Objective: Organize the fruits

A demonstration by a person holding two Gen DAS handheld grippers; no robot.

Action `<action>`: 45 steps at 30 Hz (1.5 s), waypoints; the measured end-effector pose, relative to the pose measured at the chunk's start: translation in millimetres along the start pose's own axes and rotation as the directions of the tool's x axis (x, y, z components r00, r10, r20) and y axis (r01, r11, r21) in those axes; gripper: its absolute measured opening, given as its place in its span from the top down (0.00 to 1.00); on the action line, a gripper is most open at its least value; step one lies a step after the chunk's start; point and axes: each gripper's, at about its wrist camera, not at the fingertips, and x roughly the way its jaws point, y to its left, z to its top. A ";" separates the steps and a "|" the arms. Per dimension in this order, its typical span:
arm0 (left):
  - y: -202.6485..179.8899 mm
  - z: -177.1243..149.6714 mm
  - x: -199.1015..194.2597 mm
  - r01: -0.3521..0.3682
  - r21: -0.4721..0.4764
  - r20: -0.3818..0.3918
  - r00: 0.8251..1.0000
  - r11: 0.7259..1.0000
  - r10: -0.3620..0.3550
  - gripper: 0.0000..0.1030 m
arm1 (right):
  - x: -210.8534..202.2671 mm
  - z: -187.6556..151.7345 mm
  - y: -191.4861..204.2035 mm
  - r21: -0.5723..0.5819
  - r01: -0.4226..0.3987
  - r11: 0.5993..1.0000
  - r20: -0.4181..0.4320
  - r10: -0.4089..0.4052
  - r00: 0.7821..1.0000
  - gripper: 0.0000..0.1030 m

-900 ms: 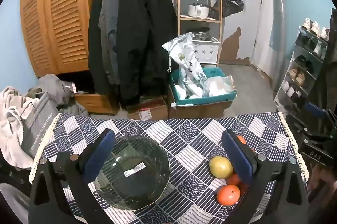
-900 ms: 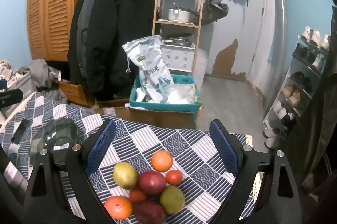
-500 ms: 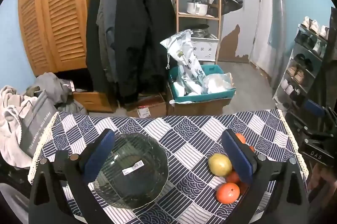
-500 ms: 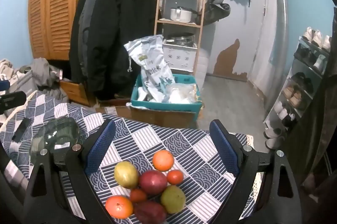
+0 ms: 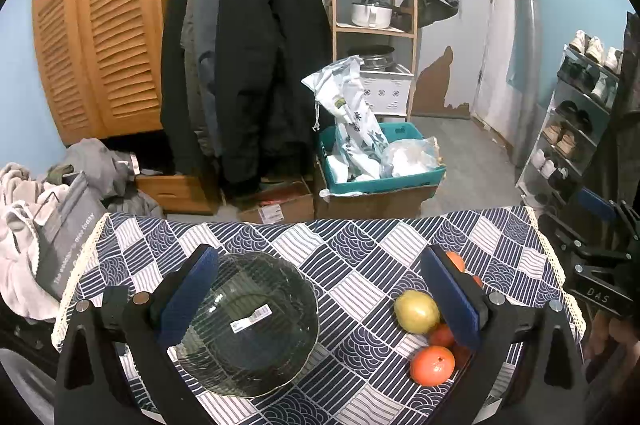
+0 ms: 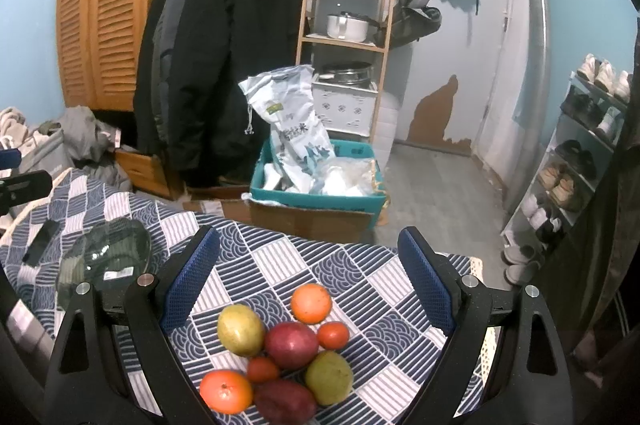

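A dark glass bowl (image 5: 248, 321) with a white sticker sits on the blue patterned tablecloth (image 5: 360, 257); it also shows at the left of the right wrist view (image 6: 106, 257). A heap of fruit lies to its right: a yellow-green fruit (image 6: 240, 329), oranges (image 6: 311, 303), a red fruit (image 6: 291, 345), small tomatoes (image 6: 333, 335) and a green fruit (image 6: 329, 377). My left gripper (image 5: 320, 299) is open and empty above the bowl's right side. My right gripper (image 6: 308, 285) is open and empty over the fruit heap.
The table's far edge drops to a floor with a teal bin (image 5: 380, 181) on cardboard boxes. Coats (image 5: 248, 65) hang behind, a wooden shelf (image 5: 372, 5) stands beside them, a shoe rack (image 5: 580, 113) is at the right, and laundry (image 5: 40, 205) lies left.
Both views have shifted slightly, with the table sitting a little lower in frame. Both grippers stay open; the bowl and fruit have not moved.
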 end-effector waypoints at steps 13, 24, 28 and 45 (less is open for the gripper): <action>2.3 -4.0 -0.7 0.004 -0.014 0.001 1.000 1.000 -0.004 0.01 | 0.0 1.1 0.0 0.001 0.002 1.000 -0.001 -0.002 1.000 0.13; 2.3 -2.4 -0.5 0.003 -0.018 0.000 1.000 1.000 -0.003 0.01 | -0.8 2.0 1.3 -0.001 0.002 1.000 -0.001 -0.002 1.000 0.13; 2.6 -2.5 -0.1 0.003 -0.016 0.001 1.000 1.000 -0.003 0.01 | -1.2 2.3 0.5 -0.003 0.002 1.000 -0.002 -0.002 1.000 0.13; 2.5 -2.6 -0.7 0.004 -0.019 0.001 1.000 1.000 -0.004 0.01 | -1.5 2.8 0.3 -0.004 0.002 1.000 -0.002 -0.002 1.000 0.13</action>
